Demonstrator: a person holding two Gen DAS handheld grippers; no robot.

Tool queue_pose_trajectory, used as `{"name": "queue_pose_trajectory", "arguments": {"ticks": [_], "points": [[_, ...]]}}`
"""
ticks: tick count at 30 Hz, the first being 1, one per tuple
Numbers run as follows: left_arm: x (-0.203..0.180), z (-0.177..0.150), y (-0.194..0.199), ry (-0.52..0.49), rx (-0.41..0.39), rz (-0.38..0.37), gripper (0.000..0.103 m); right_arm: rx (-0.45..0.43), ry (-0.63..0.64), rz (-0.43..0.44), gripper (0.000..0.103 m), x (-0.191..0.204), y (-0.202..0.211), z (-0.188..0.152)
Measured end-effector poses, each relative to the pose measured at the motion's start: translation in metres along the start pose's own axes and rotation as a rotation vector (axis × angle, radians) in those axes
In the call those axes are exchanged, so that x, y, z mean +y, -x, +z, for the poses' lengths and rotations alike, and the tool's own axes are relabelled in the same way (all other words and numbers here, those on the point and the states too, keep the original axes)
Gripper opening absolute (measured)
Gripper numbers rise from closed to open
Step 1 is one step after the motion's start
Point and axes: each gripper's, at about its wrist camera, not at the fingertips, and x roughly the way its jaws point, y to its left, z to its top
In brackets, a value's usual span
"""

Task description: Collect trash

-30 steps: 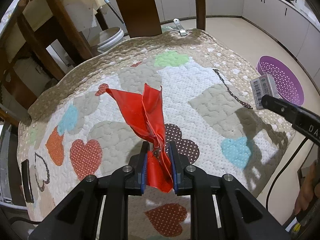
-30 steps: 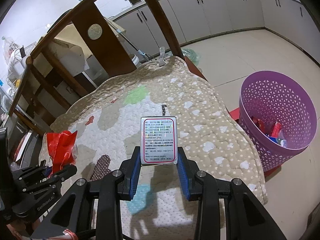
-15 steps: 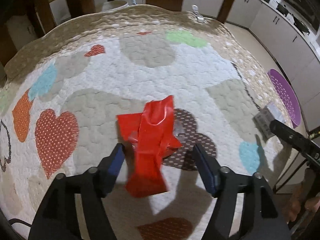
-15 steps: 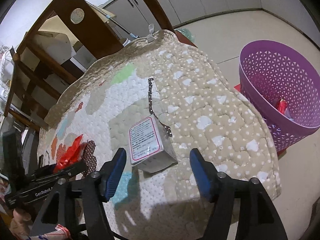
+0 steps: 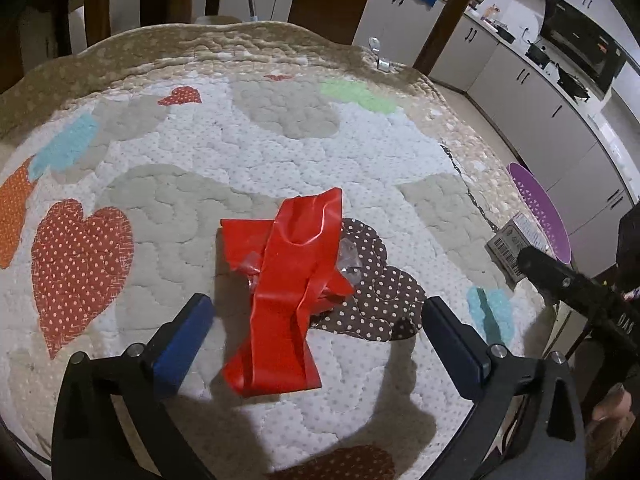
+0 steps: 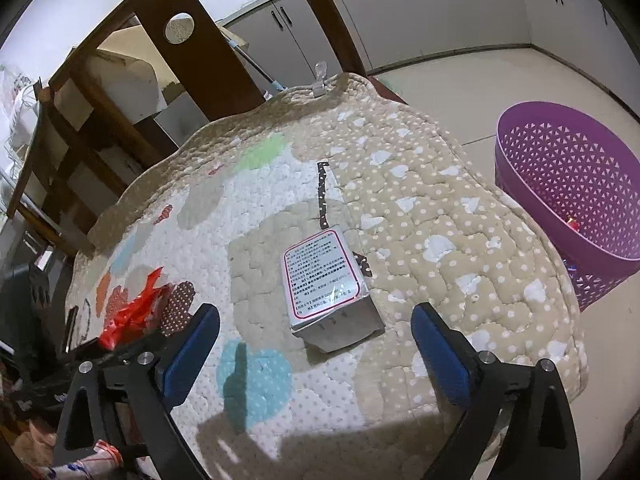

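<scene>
Overhead room light is falling evenly on the quilted table cover (image 5: 280,148), with the near edge sitting in soft shadow. The 2 grippers are casting blurred dark shapes there. The red wrapper (image 5: 288,280) is catching small glints. Both fisheye views are bending the cabinets (image 6: 440,12) and darkening at all 4 corners, while the far edge is looking dimmer.

Heart-patterned quilted table (image 5: 248,152) with red wrapper (image 5: 288,280), small box (image 6: 326,280).
</scene>
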Motion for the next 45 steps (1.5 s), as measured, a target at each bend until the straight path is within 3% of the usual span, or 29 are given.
{"name": "queue_pose_trajectory", "arguments": {"ticks": [6,11,14,17,20,23,30,34,37,39,40,41,42,45], "points": [[-0.007,-0.003,-0.002,-0.054,0.006,0.037,0.103,-0.018,-0.110,0.078,0.102,-0.013,0.002,0.003],[-0.017,-0.008,-0.005,-0.130,0.002,0.098,0.103,0.021,-0.155,0.133,0.103,-0.021,0.002,0.008],[-0.016,-0.006,0.001,-0.110,0.024,0.099,0.103,-0.014,-0.182,0.162,0.103,-0.026,0.003,0.006],[-0.007,0.001,0.017,-0.064,0.015,0.058,0.103,-0.017,-0.146,0.117,0.103,-0.018,0.004,0.005],[0.003,0.007,0.034,-0.038,-0.036,0.073,0.103,0.043,-0.008,0.029,0.103,0.002,-0.001,0.009],[0.012,0.014,0.045,-0.038,-0.077,0.090,0.103,0.040,0.073,-0.047,0.103,0.013,-0.001,0.009],[0.009,0.030,0.021,-0.091,-0.043,0.104,0.103,-0.015,0.146,-0.185,0.102,0.019,-0.015,0.015],[0.006,0.033,0.003,-0.092,0.011,0.075,0.103,0.002,0.172,-0.223,0.102,0.022,-0.025,0.016],[0.004,0.034,-0.008,-0.069,0.058,0.080,0.101,0.015,0.187,-0.227,0.094,0.023,-0.026,0.017],[-0.001,0.032,-0.011,-0.081,0.068,0.173,0.083,0.029,0.203,-0.234,0.069,0.026,-0.028,0.018],[-0.004,0.032,-0.012,-0.091,0.071,0.211,0.067,0.037,0.210,-0.232,0.062,0.027,-0.028,0.019],[-0.005,0.032,-0.010,-0.093,0.070,0.224,0.057,0.041,0.212,-0.227,0.049,0.028,-0.027,0.019],[-0.004,0.034,-0.006,-0.076,0.073,0.203,0.057,0.044,0.211,-0.219,0.039,0.029,-0.027,0.019],[0.004,0.036,0.007,-0.008,0.067,0.169,0.056,0.044,0.196,-0.189,0.038,0.031,-0.024,0.018]]}}
